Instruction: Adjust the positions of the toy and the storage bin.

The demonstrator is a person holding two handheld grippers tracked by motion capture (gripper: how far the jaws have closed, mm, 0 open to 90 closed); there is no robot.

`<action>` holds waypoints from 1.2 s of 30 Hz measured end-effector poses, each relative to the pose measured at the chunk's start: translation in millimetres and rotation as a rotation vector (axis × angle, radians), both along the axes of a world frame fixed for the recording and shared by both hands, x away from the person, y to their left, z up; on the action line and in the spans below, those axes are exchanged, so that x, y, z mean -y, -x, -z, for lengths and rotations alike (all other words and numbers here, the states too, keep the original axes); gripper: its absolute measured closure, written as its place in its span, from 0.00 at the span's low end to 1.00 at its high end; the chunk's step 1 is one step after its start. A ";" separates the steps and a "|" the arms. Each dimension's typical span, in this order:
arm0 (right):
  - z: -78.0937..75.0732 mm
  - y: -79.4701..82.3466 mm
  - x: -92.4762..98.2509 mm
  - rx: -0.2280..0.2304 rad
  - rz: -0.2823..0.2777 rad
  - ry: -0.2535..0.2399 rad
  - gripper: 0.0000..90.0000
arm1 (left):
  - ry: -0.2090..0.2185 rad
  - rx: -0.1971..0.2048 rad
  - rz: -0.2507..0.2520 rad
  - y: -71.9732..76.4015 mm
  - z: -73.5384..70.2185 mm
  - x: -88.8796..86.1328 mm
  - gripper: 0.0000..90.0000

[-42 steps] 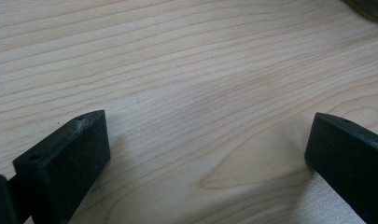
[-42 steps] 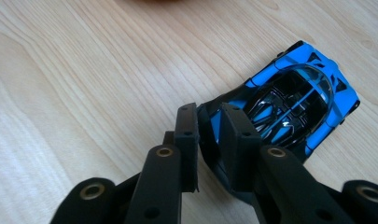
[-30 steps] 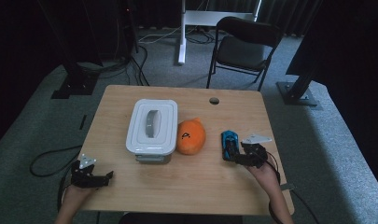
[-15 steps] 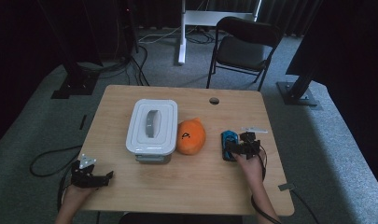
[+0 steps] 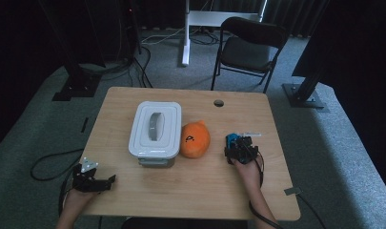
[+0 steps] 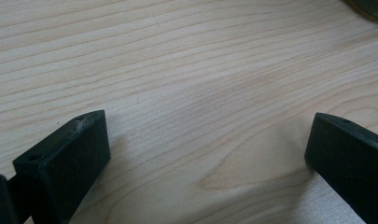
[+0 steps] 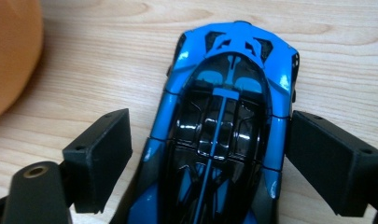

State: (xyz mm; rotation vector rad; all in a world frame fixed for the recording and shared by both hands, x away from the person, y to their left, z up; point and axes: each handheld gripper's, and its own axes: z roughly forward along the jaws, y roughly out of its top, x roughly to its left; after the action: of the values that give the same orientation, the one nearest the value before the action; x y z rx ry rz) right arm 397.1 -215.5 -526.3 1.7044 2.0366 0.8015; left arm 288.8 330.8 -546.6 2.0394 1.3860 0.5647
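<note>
Straddling the blue toy car, the right gripper had its two black jaws standing wide, one on each flank of the car, and had just been opening; from the right gripper view I could see a sliver of gap on either side, so the pads were not yet pressing on the bodywork. The car sat on the wooden table directly between the jaws, its long axis running straight away from the gripper, nose pointing ahead, so the jaws faced its two long sides. That seemed to me the right line-up for a squeeze across its width. Off to the gripper's left lay the orange plush toy, near the car but apart from it, and beyond that the white lidded container. The left gripper rested at the near corner of the table, well apart from the car, jaws spread over bare wood with nothing between them. The right hand was plainly the nearer one for picking the car up.
</note>
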 end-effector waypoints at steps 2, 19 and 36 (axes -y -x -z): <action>1.9 -0.2 0.2 -0.005 0.010 0.012 0.20 | 0.000 0.000 0.000 0.0 0.0 0.0 0.00; 2.9 -2.5 -6.6 -0.009 0.043 0.039 0.27 | 0.000 0.000 0.000 0.0 0.0 0.0 0.00; -7.2 -1.3 8.6 -0.003 0.026 0.037 0.29 | 0.000 0.000 0.000 0.0 0.0 0.0 0.00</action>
State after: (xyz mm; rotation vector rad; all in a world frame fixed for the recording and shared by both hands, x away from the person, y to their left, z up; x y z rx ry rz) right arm 398.5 -224.1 -519.1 1.7092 2.0150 0.7488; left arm 288.9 330.8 -546.6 2.0394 1.3860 0.5644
